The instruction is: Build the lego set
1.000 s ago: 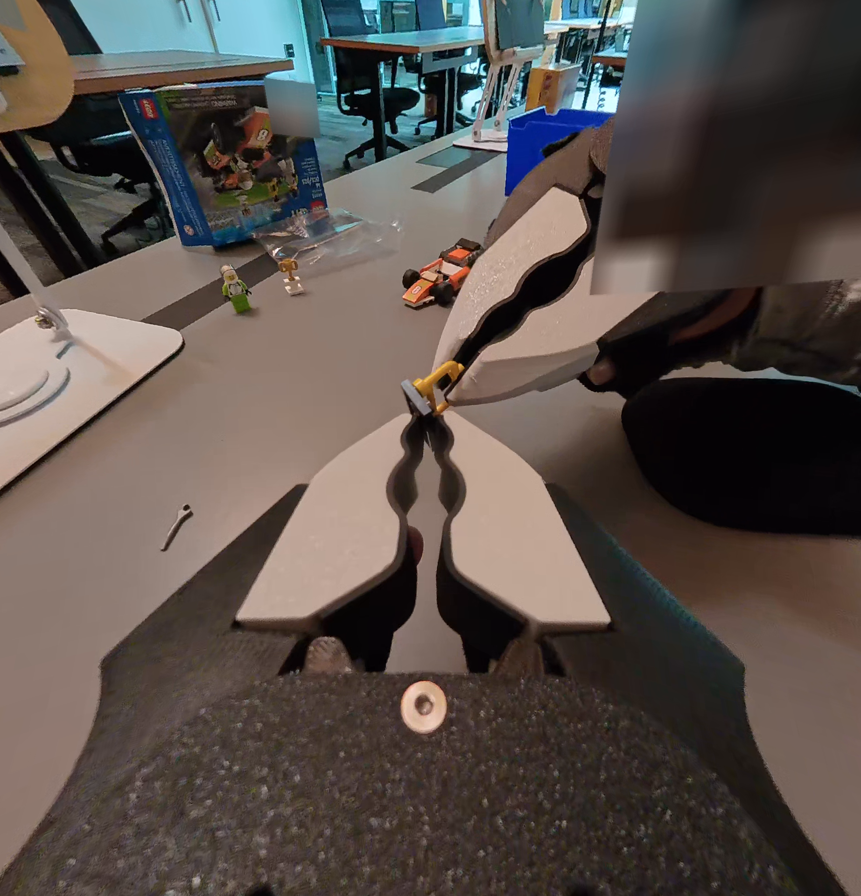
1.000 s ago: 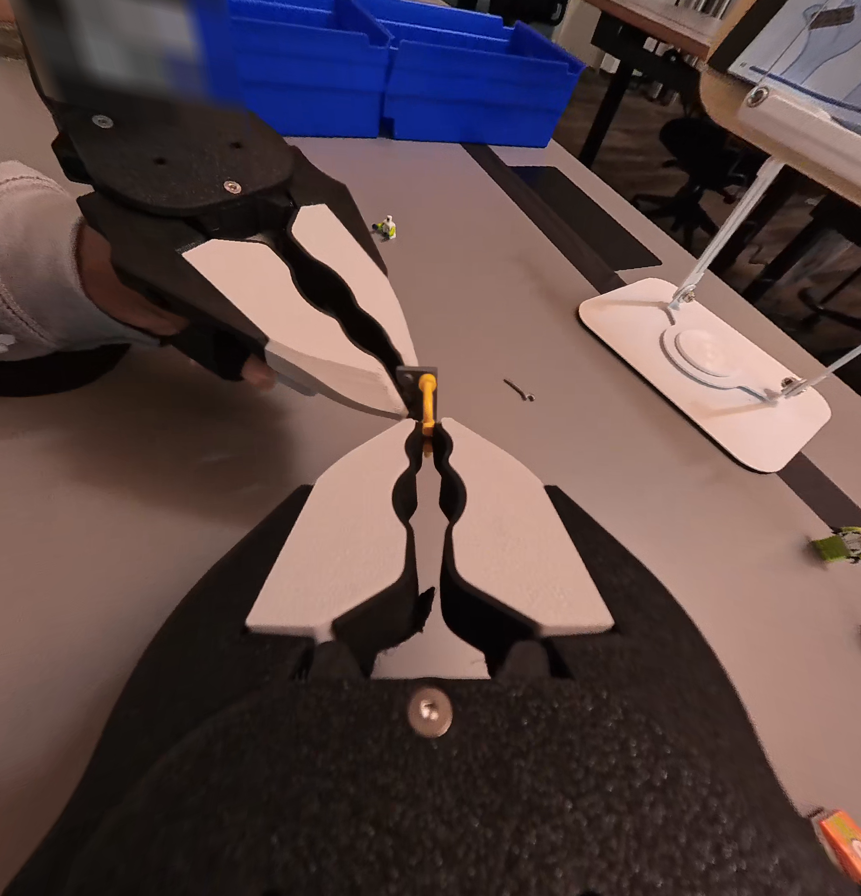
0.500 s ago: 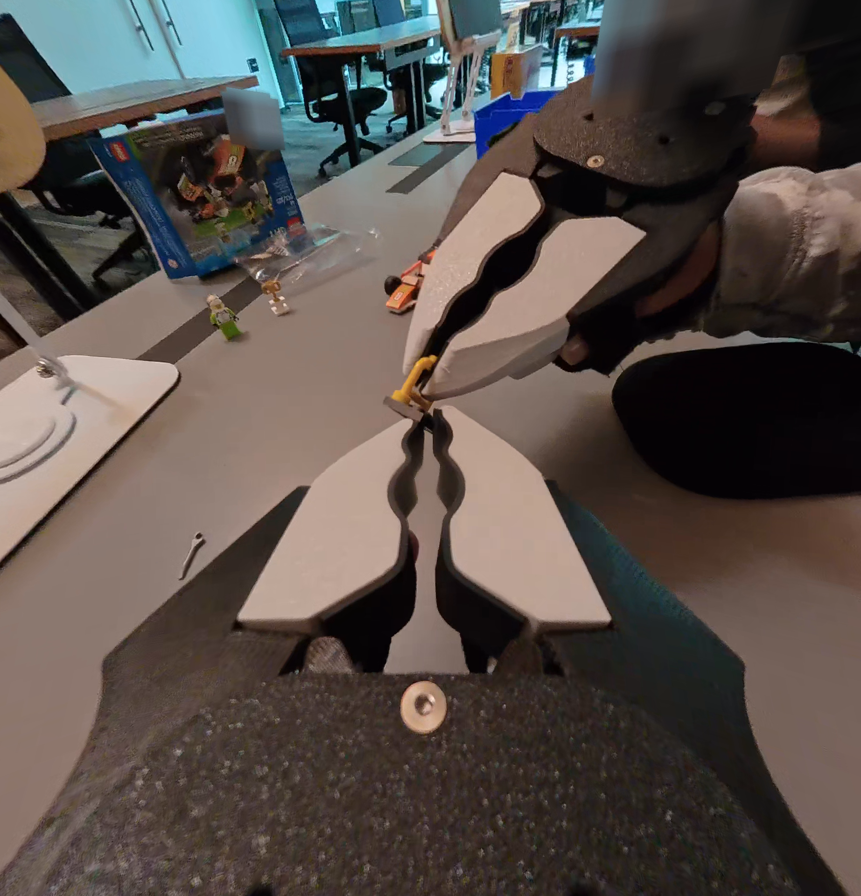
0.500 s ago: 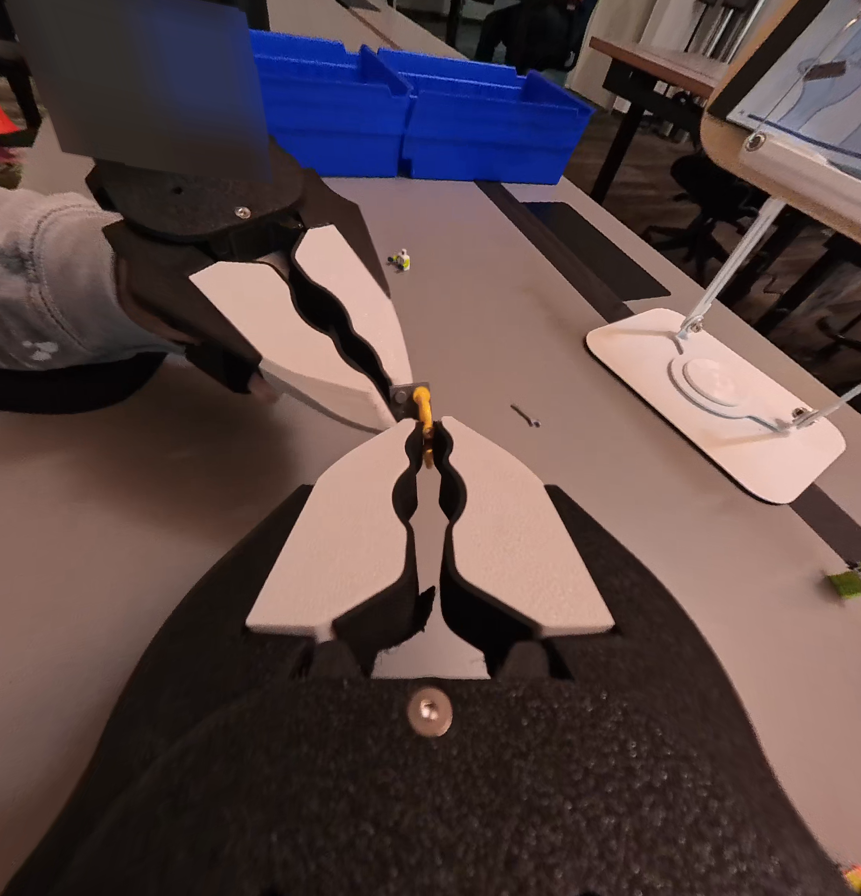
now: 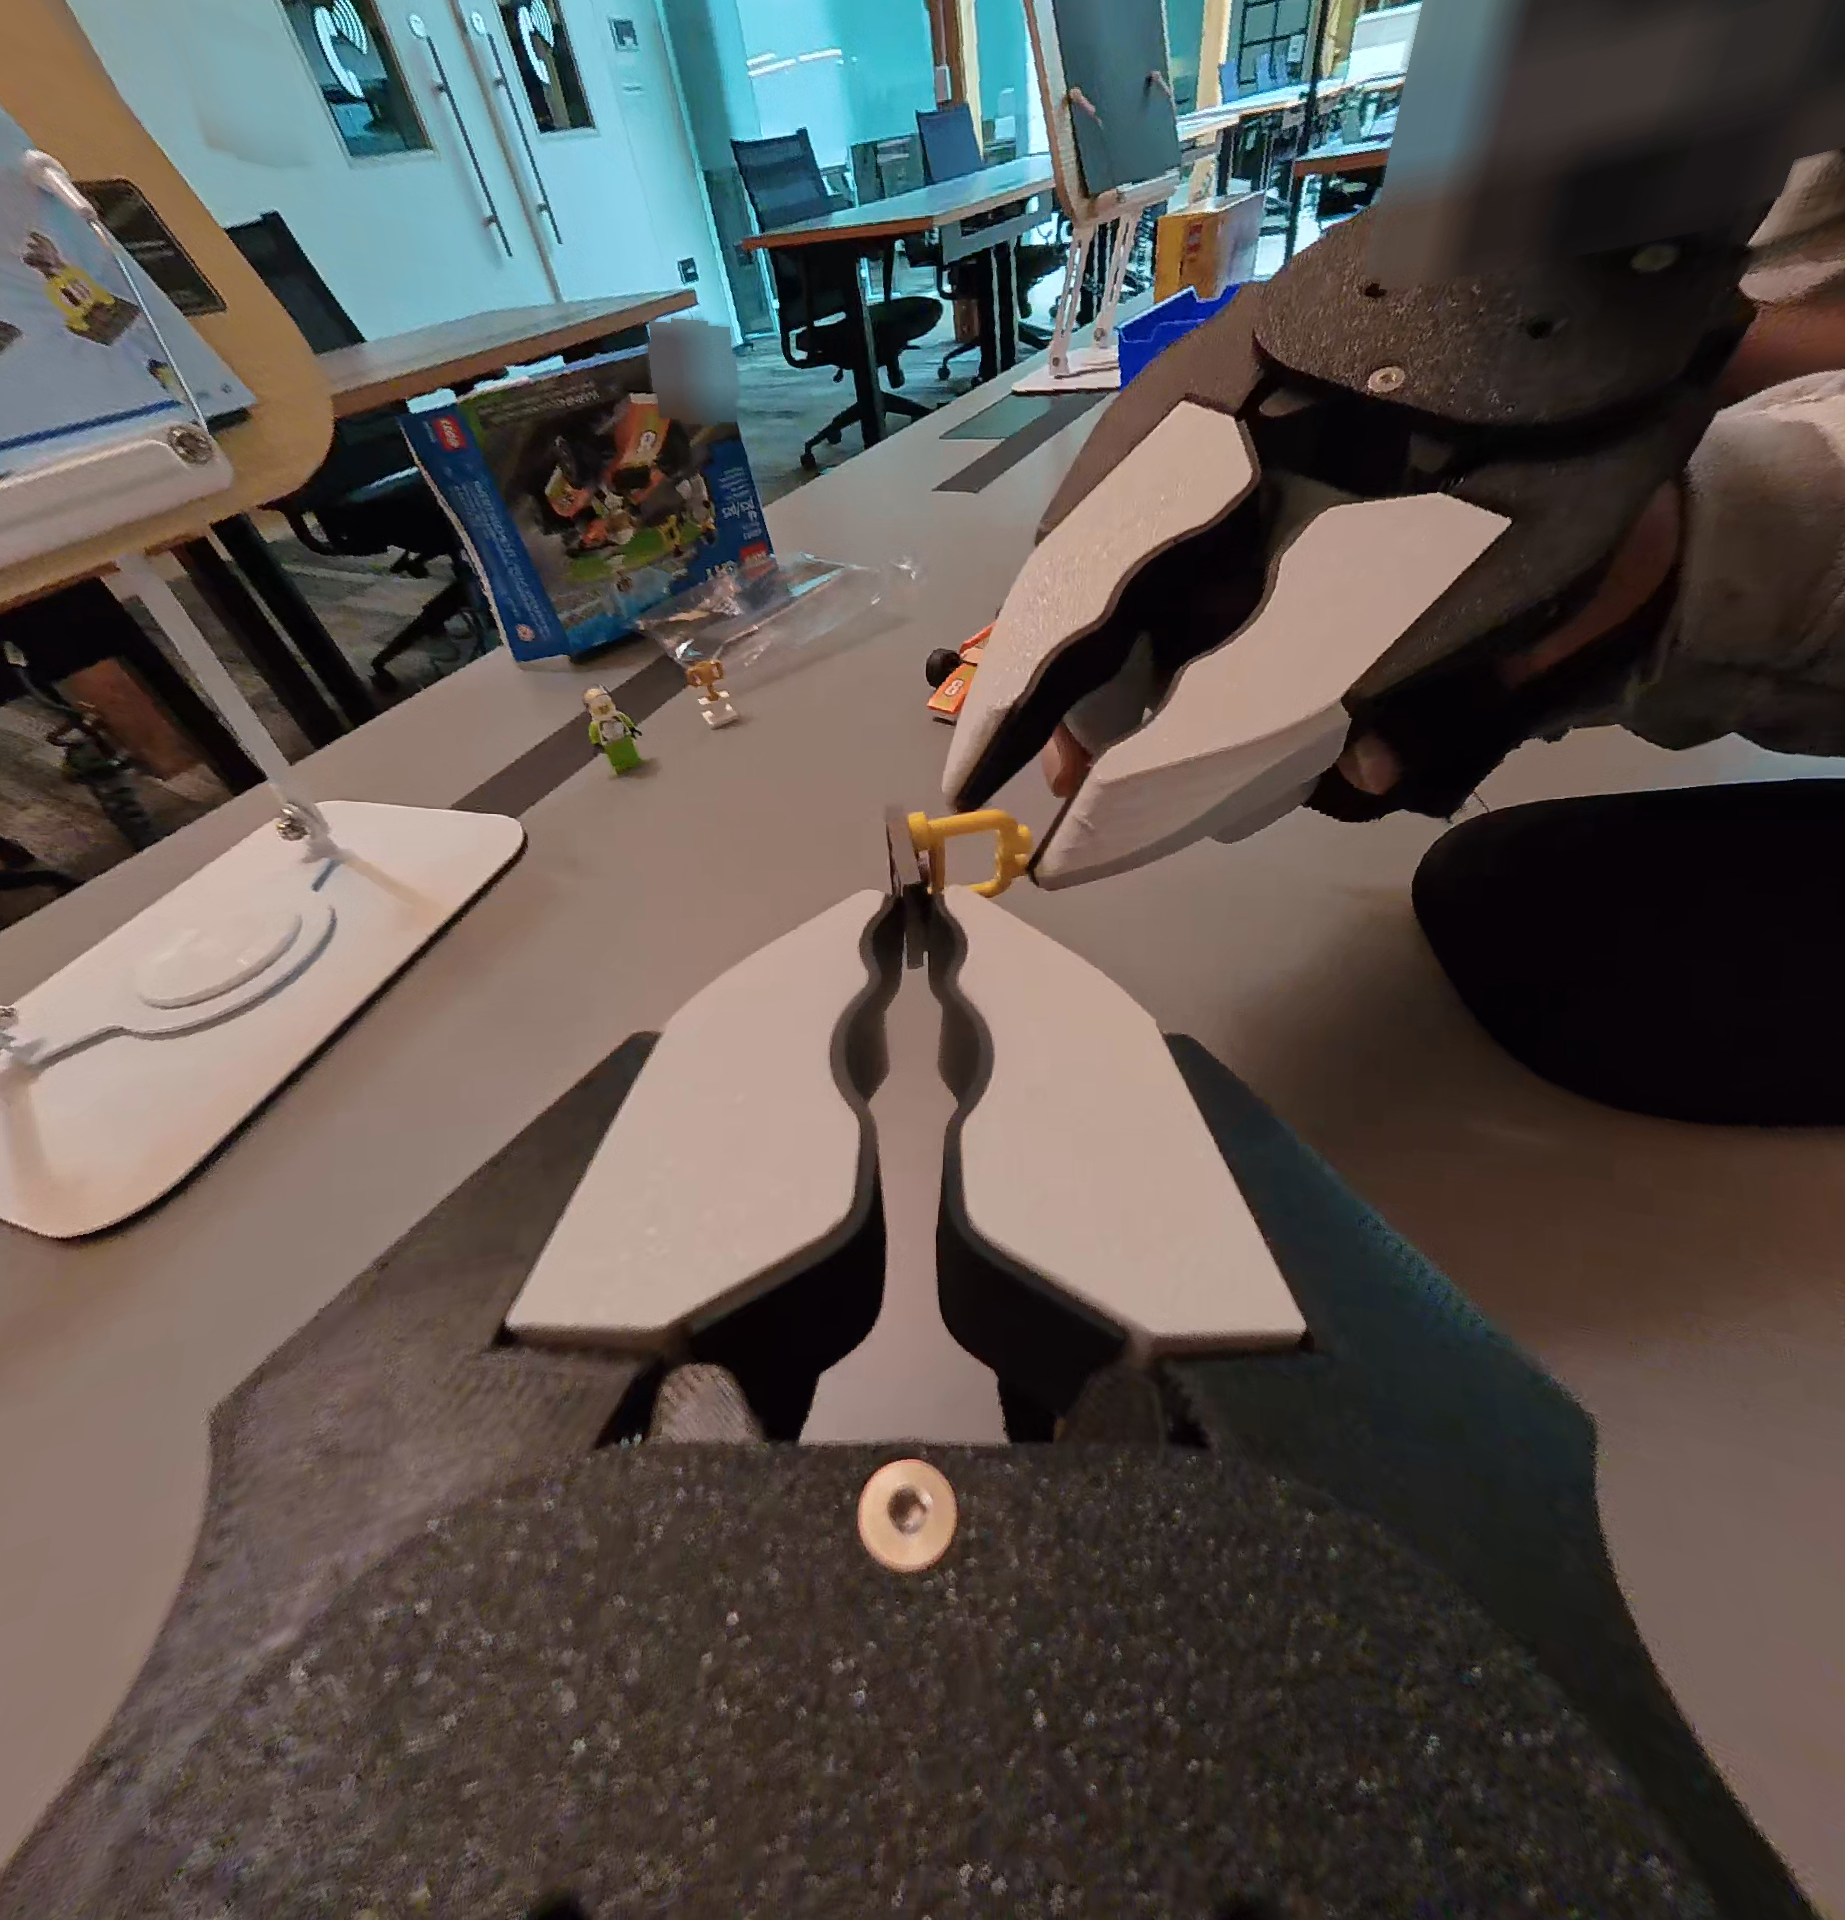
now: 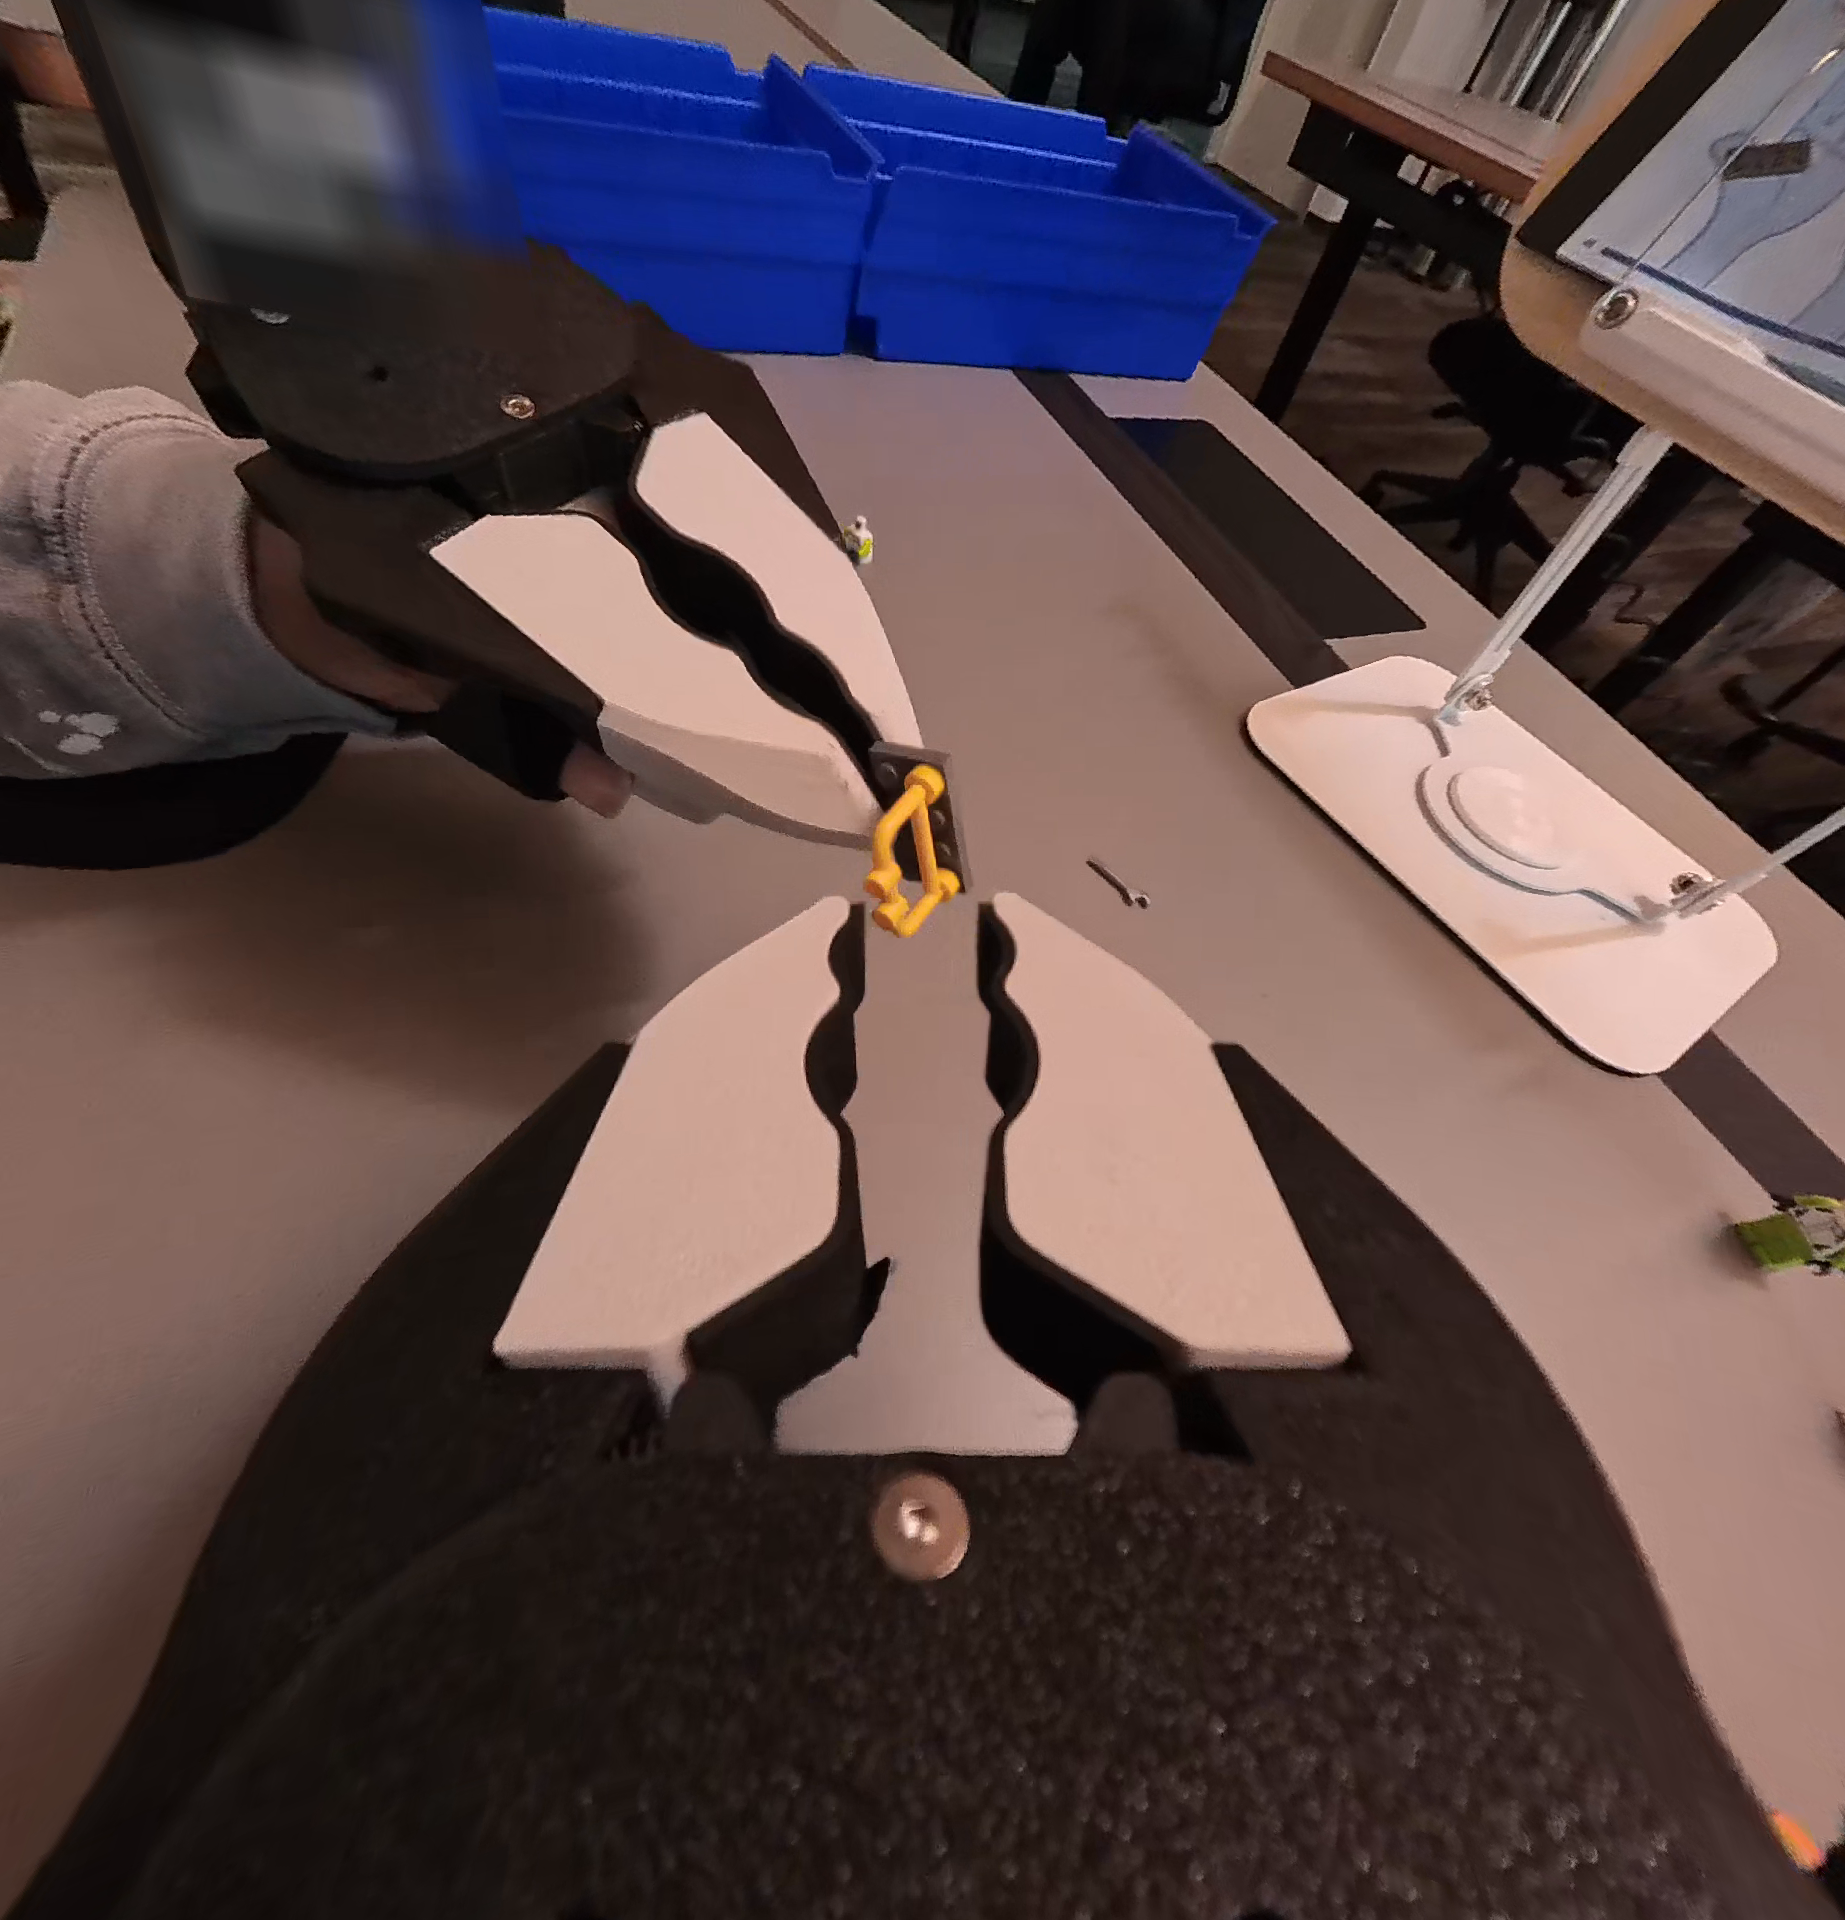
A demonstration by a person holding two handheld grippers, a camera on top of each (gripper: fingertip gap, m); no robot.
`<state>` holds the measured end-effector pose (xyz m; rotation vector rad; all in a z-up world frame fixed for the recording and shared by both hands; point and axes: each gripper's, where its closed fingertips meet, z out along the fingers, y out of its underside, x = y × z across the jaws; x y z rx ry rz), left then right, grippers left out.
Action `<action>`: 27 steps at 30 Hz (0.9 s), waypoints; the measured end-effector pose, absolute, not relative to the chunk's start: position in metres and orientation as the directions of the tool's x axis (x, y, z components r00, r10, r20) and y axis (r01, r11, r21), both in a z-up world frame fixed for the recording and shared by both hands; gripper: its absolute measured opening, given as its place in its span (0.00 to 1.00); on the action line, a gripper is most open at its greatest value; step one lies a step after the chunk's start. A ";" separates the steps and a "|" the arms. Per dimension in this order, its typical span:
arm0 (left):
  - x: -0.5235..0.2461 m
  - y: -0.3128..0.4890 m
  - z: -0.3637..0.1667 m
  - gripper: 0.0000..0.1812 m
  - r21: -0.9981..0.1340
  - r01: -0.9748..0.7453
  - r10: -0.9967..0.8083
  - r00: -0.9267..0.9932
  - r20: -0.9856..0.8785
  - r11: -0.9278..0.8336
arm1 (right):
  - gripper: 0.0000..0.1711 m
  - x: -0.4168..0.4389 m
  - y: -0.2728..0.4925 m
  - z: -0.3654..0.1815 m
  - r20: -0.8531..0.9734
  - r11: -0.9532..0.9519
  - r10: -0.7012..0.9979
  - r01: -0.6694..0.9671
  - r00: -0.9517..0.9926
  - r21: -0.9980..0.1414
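Observation:
My left gripper [image 5: 913, 902] is shut on a small dark grey plate [image 5: 900, 860] held above the table. A yellow handle-shaped bar piece [image 5: 966, 837] sticks out from the plate's face. In the right wrist view the plate [image 6: 923, 805] and yellow piece [image 6: 905, 860] sit at the tip of the left gripper [image 6: 864, 795]. My right gripper [image 6: 920, 909] is open, its fingertips on either side of the yellow piece's near end, not clamping it. In the left wrist view the right gripper [image 5: 1001, 831] comes in from the upper right with its jaws apart.
A lego box [image 5: 596, 530], a clear bag [image 5: 793, 608], a green minifigure [image 5: 611, 722], a trophy piece [image 5: 708, 691] and an orange car [image 5: 954, 681] lie behind. A white stand base [image 5: 222, 987] is left. Blue bins [image 6: 845, 208] stand far off; a small dark tool piece [image 6: 1115, 883] lies on the table. Less than 4 cm separates the two grippers' tips.
My right gripper has opened and let go of the yellow piece, which stays on the grey plate in my left gripper. Both grippers have tilted slightly.

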<state>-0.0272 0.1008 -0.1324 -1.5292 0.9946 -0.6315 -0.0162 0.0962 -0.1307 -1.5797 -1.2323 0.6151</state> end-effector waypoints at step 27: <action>-0.025 0.070 -0.092 0.03 -0.948 -0.091 -0.842 0.440 -0.312 0.304 | 0.04 -0.026 0.065 -0.097 0.466 0.331 0.807 0.376 0.363 -0.865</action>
